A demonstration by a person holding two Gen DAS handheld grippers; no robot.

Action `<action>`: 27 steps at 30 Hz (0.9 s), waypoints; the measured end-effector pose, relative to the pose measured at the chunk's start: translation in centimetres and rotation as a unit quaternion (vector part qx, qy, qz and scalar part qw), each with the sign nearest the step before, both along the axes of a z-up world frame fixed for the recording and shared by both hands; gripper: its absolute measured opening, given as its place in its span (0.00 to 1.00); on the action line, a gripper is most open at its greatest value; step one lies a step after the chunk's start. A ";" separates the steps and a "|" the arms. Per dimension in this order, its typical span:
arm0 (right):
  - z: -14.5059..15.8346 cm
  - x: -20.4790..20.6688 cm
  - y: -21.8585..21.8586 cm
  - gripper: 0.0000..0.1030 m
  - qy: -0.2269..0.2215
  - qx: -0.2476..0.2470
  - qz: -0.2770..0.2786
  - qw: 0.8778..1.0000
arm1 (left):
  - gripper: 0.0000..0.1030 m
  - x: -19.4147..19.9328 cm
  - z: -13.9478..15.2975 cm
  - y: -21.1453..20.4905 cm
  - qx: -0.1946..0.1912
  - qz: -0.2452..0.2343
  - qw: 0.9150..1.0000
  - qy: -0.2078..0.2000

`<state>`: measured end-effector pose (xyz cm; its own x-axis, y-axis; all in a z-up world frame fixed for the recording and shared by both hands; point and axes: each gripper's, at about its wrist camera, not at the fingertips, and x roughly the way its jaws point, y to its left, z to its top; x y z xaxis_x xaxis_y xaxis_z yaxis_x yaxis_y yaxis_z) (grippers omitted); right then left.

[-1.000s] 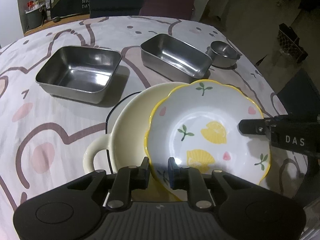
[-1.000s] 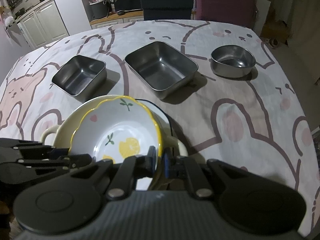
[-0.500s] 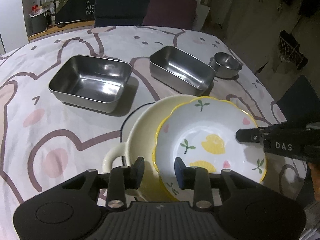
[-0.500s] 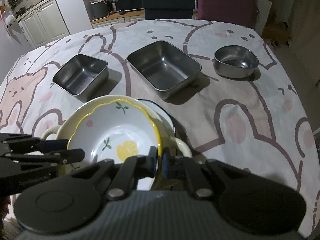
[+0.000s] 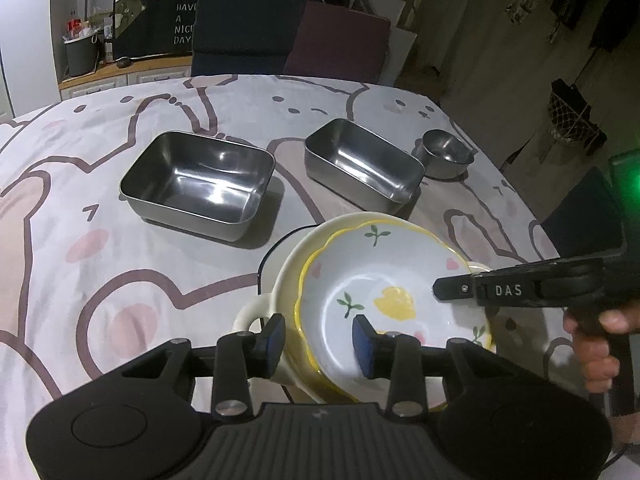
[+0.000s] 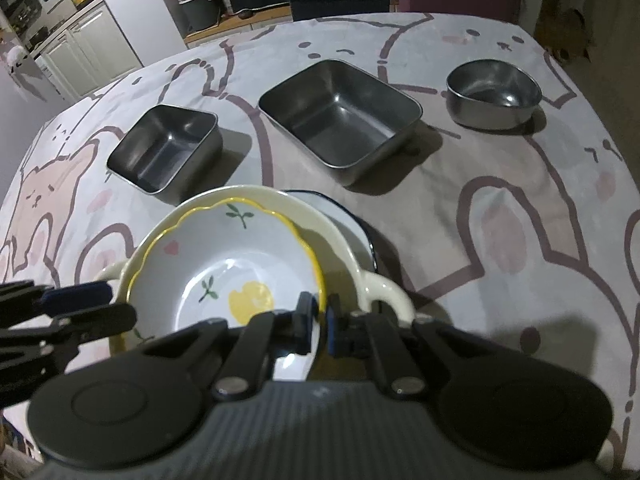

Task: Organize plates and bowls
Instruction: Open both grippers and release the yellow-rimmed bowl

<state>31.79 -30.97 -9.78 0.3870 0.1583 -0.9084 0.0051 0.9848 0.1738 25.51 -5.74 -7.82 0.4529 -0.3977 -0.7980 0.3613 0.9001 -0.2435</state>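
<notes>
A white lemon-print plate (image 5: 384,292) with a yellow scalloped rim rests inside a cream two-handled bowl (image 5: 280,280), which sits on a dark-rimmed plate (image 5: 276,248). My left gripper (image 5: 318,344) is open, its pads on either side of the plate's near rim and not touching it. My right gripper (image 6: 318,322) is shut on the lemon plate's (image 6: 224,264) right rim, over the cream bowl (image 6: 344,248). The right gripper also shows in the left wrist view (image 5: 440,288).
Two steel rectangular trays (image 5: 200,184) (image 5: 362,162) and a small round steel bowl (image 5: 446,152) stand farther back on the bear-print tablecloth (image 5: 100,272). Chairs (image 5: 248,32) stand behind the table. The table's right edge is close to the stack.
My left gripper has let go of the lemon plate's rim and opened wide. The plate has settled lower into the cream bowl. The right gripper stays shut on the rim.
</notes>
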 end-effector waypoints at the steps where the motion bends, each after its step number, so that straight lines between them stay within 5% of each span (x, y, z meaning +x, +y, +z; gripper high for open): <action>1: -0.1 0.1 -0.1 0.08 0.002 0.002 -0.002 1.000 | 0.40 0.0 0.0 0.0 0.000 0.000 1.000 0.000; 19: -1.2 0.6 -0.1 0.11 0.027 0.013 0.002 1.000 | 0.47 -0.3 0.2 -0.4 0.002 -0.016 1.000 -0.003; 27: -0.6 0.0 -0.4 0.20 0.024 0.024 0.010 0.999 | 0.49 -0.3 0.2 -0.7 0.006 -0.022 1.000 -0.001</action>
